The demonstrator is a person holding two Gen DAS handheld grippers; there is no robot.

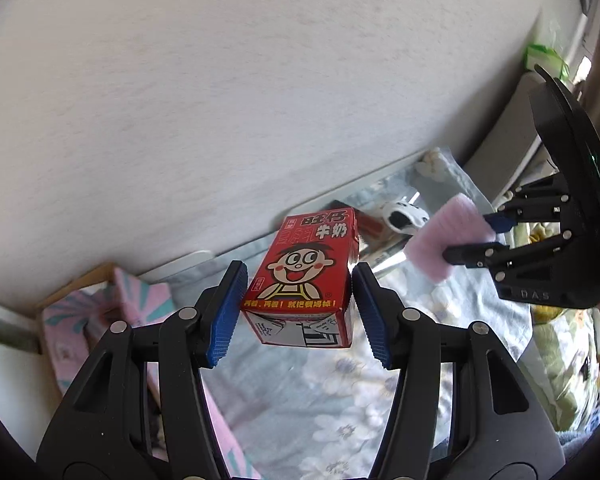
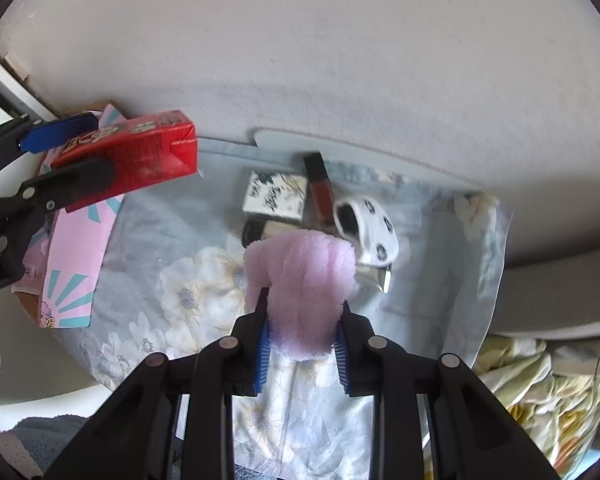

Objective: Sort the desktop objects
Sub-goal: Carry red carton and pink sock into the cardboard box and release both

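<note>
Left hand-held gripper (image 1: 298,312): we have the blue pads clamped on the red milk carton (image 1: 304,276), which hangs in the air above the floral cloth (image 1: 340,420). The pads bite only the lower end of the carton; most of its length sticks out forward past the fingertips.

Right hand-held gripper (image 2: 302,344): jaws closed on the pink fluffy cloth (image 2: 300,276), a soft wad bulging ahead of the pads, also lifted off the worktop.

Risks, as we judge them:
- The carton may pivot or slip, since the grip sits at one end and the card faces look smooth.
- The pink cloth compresses, so a loose fold could pull free if we swing quickly.
- The two grippers are near each other in the air; crossing paths could knock either load.

Outward: below the right gripper, toward the worktop's far edge by the wall, lie a white patterned box (image 2: 276,196), a dark red tube (image 2: 320,192) and a black-and-white toy car (image 2: 366,228), close together. The pink cardboard box (image 2: 76,248) sits at the left edge of the floral cloth, under the carton's side; we take it for a likely drop place.
</note>
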